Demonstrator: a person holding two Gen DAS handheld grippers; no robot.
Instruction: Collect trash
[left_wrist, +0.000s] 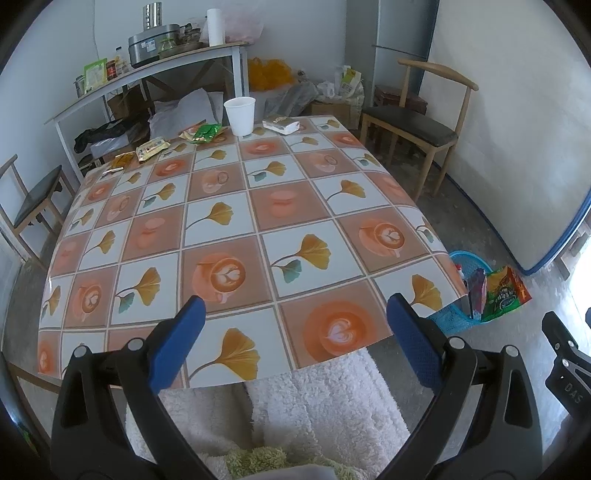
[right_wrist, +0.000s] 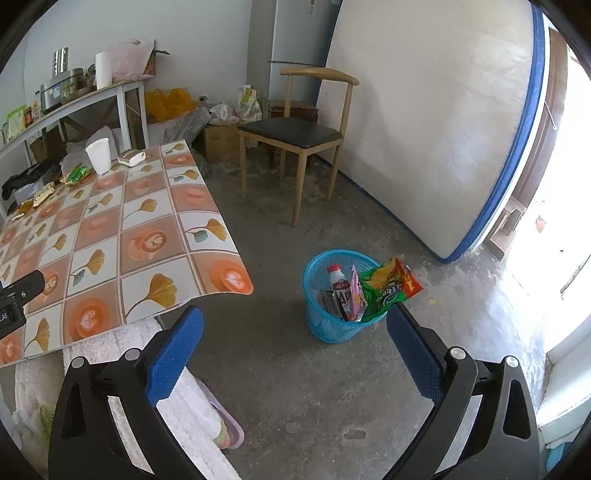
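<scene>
Several crumpled snack wrappers and a white paper cup lie at the tabletop's twelve o'clock edge, well apart from the blue mesh plastic bin on the floor at four o'clock, so both hand-held grippers, left and right, hover wide open and empty, probably ready to reach.

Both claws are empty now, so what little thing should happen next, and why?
Probably reach the left claw toward the green wrapper beside the white cup. Both claws are open and empty, the blue basket already holds trash, and wrappers remain at the table's far edge.
</scene>
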